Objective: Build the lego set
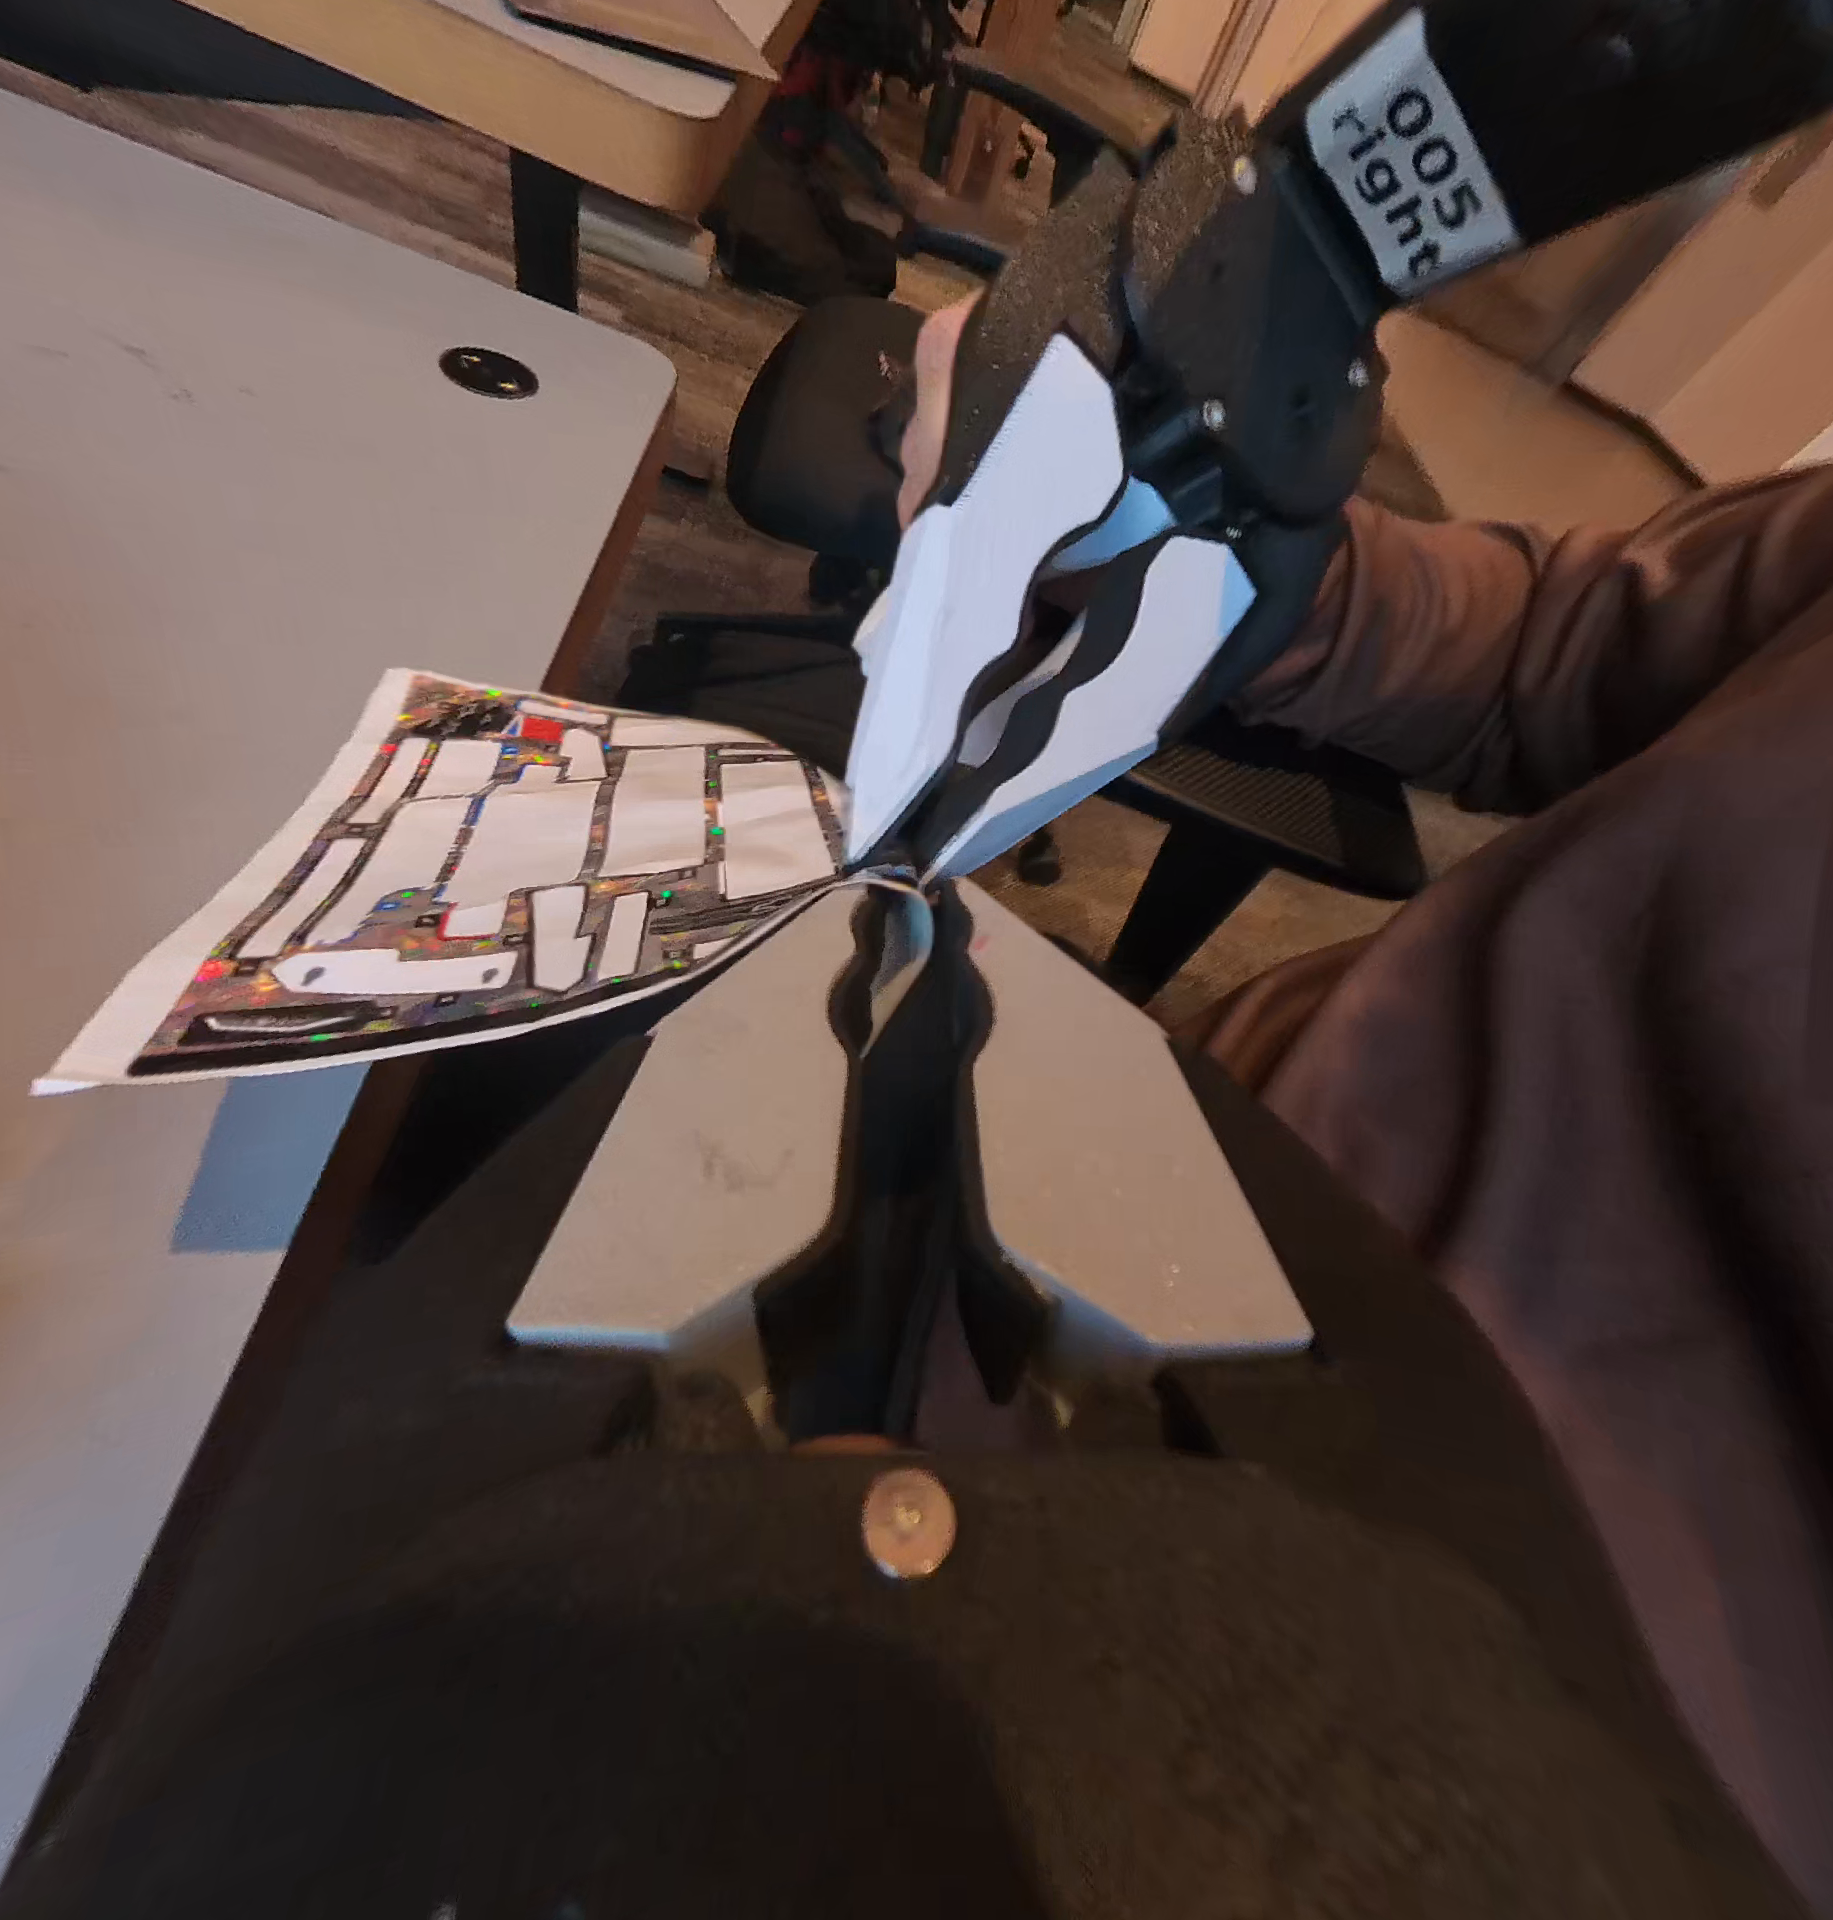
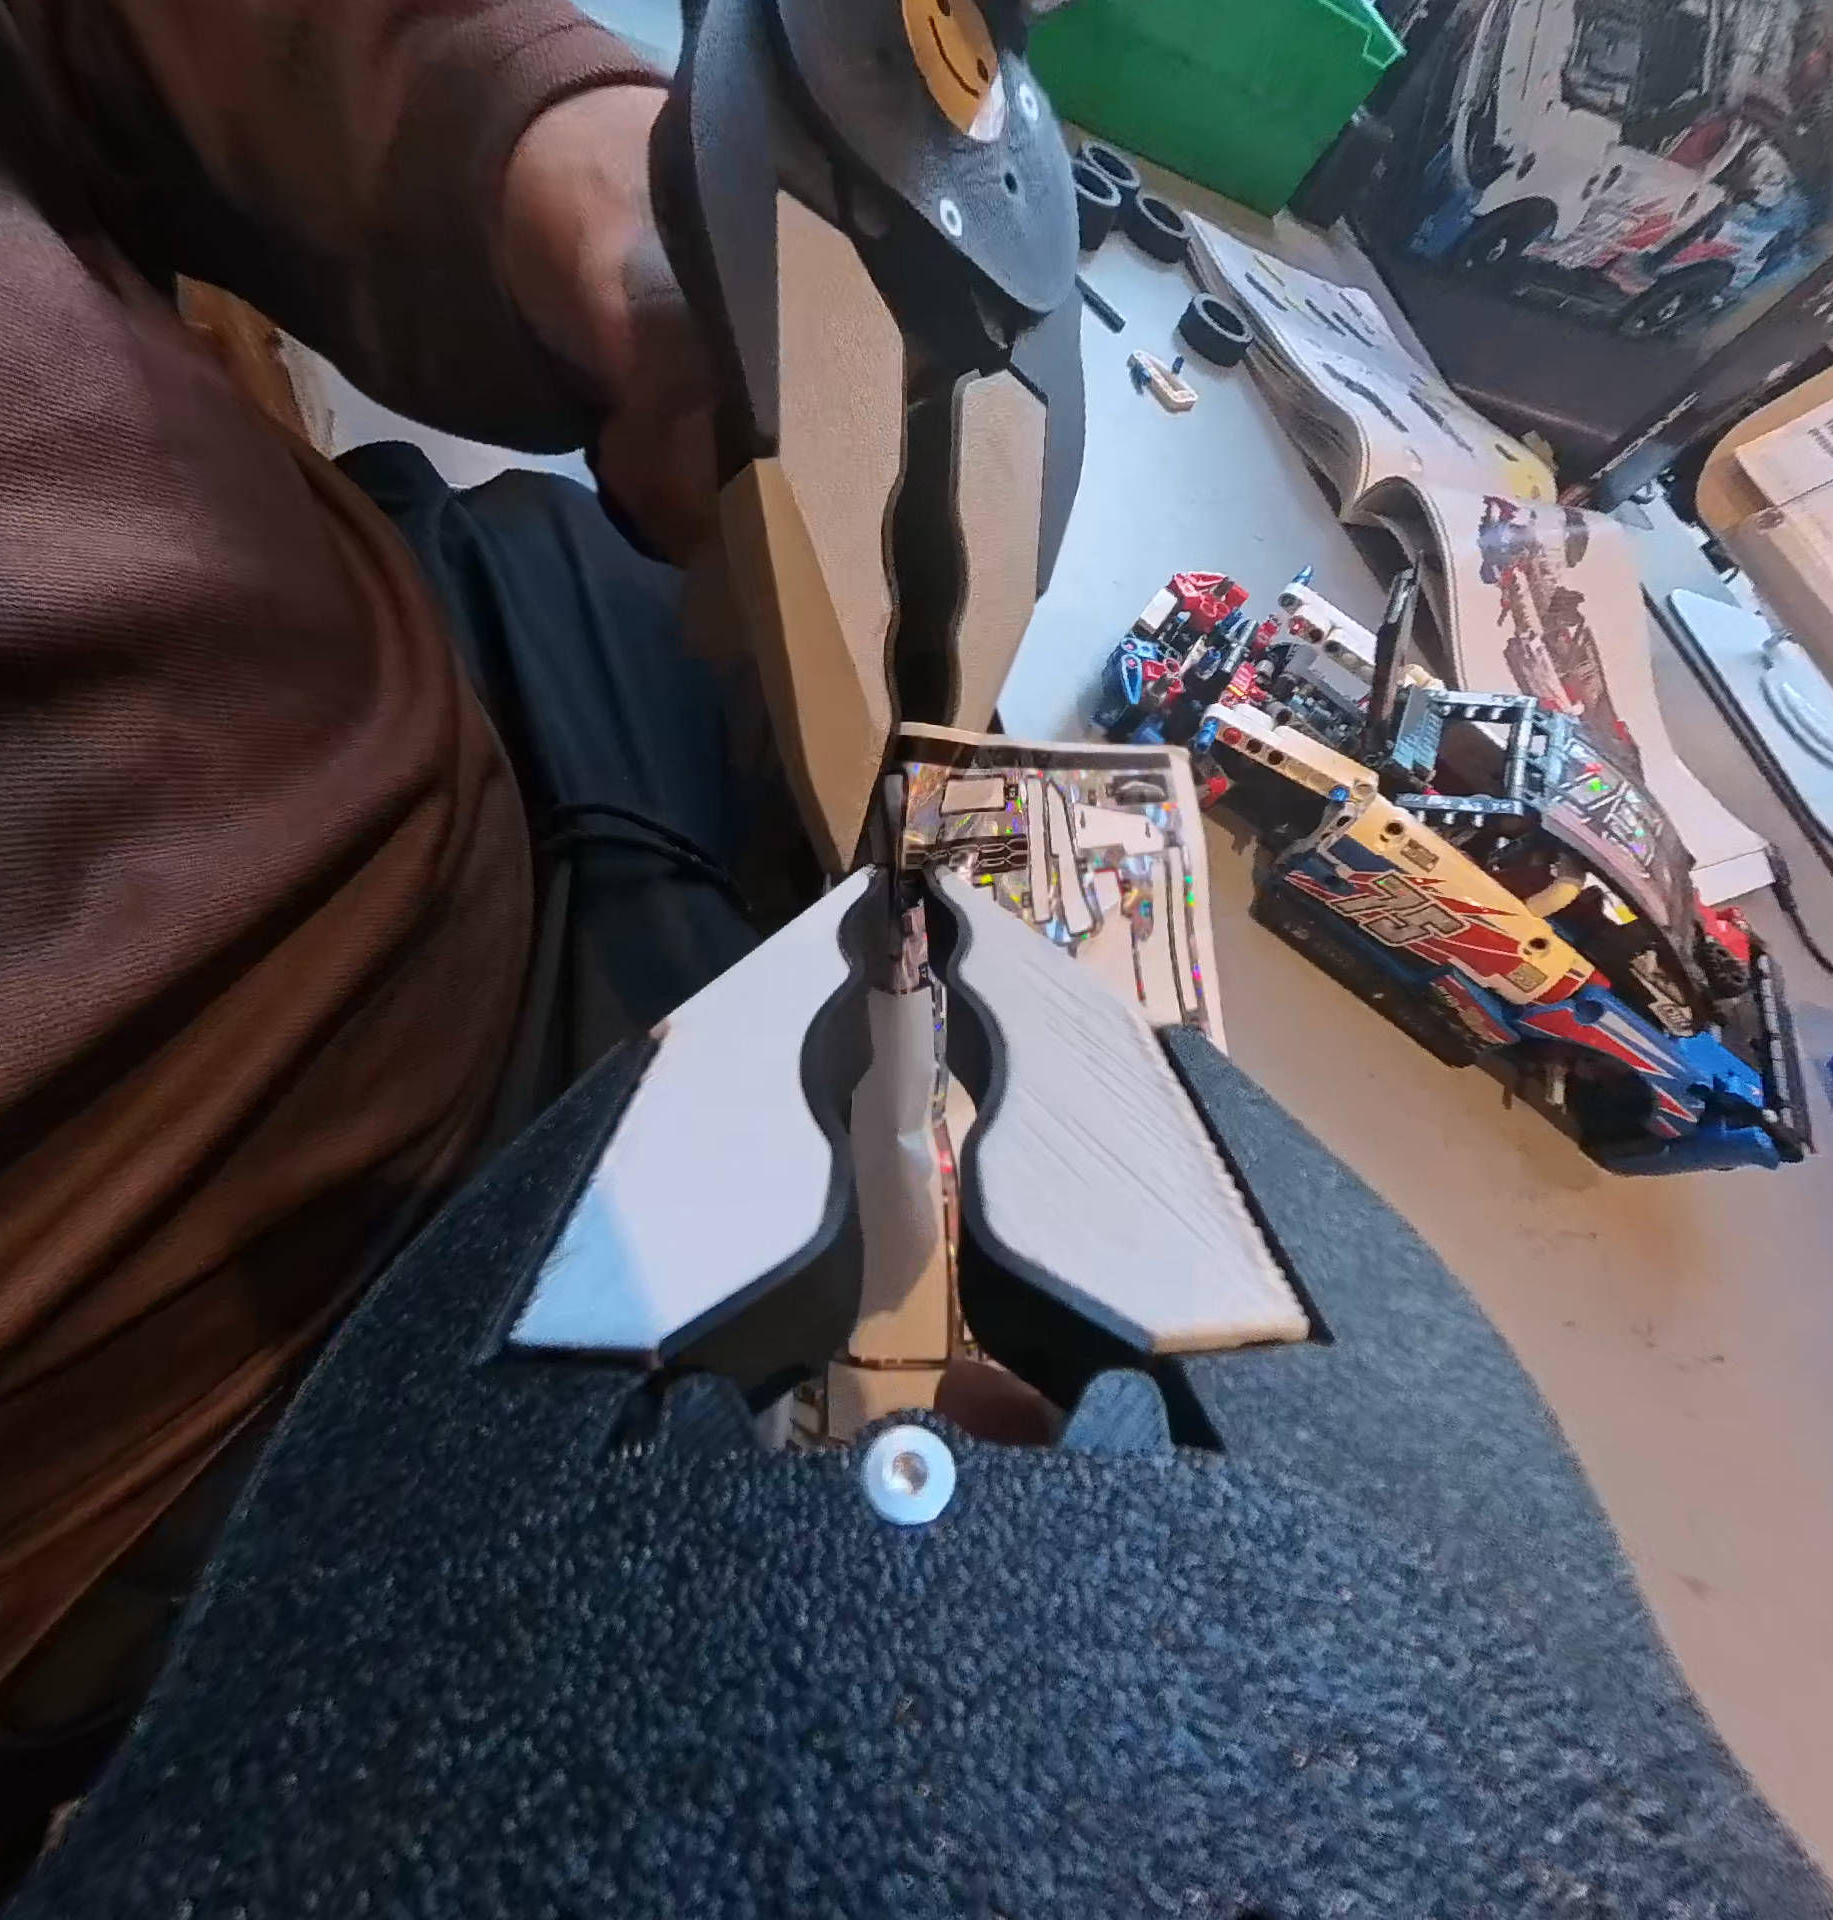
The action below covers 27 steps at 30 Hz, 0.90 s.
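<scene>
A sticker sheet (image 1: 476, 862) with holographic borders and white blanks hangs in the air over the table edge. My left gripper (image 1: 907, 902) is shut on its near right corner. My right gripper (image 1: 896, 862) comes in from the upper right, shut on the same corner, tip to tip with the left. In the right wrist view, the sheet (image 2: 1099, 831) runs between my right gripper's (image 2: 901, 878) fingers, and the left gripper (image 2: 891, 800) reaches down from above. A partly built red, white and blue lego race car (image 2: 1494, 935) lies on the table to the right.
An open instruction booklet (image 2: 1359, 384), several black tyres (image 2: 1213, 327), a small loose part (image 2: 1166, 379), a green bin (image 2: 1203, 83) and the set's box (image 2: 1618, 156) stand behind the car. The grey table (image 1: 216, 520) has an office chair (image 1: 818, 436) past its edge. A person's brown sleeve (image 1: 1514, 644) is at right. Less than 4 cm separates the two grippers' tips.
</scene>
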Motion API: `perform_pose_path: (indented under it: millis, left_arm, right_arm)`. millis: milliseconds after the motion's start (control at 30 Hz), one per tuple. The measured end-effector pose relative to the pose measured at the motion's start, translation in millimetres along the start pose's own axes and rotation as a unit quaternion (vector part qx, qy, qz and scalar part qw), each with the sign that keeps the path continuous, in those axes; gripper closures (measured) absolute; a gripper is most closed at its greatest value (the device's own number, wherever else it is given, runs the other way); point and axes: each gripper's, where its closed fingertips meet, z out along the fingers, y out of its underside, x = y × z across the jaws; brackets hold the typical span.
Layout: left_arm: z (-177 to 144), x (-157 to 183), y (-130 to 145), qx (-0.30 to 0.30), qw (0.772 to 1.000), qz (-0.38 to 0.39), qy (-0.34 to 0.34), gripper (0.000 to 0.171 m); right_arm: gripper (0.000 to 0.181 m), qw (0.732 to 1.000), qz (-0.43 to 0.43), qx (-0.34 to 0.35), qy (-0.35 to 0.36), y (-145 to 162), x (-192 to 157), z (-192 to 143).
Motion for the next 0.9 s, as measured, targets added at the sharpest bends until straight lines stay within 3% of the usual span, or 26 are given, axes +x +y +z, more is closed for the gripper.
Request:
perform_pose_path:
  millis: [167,333,533,667,900]
  left_arm:
    - [1.5,-2.9,-6.3,0.032,0.996,-0.080,0.008,0.163]
    - [2.1,-3.4,-9.1,0.050,0.993,-0.107,0.002,0.155]
    - [1.1,-10.4,-11.6,0.074,0.984,-0.159,0.009,0.161]
    - [2.7,-9.6,-8.0,0.067,0.989,-0.131,0.001,0.171]
    - [3.8,-5.8,0.2,0.019,0.999,-0.027,-0.025,0.171]
  right_arm:
    - [0.176,0.999,-0.038,-0.007,0.033,1.0,5.0,-3.2]
    - [0.177,0.994,-0.083,-0.032,0.069,2.9,9.1,-2.9]
    - [0.177,0.983,-0.139,-0.056,0.108,2.7,12.1,-2.4]
    - [0.173,0.990,-0.101,-0.046,0.086,6.4,10.0,-1.0]
    - [0.169,1.000,0.008,0.004,-0.003,7.3,0.3,-1.6]
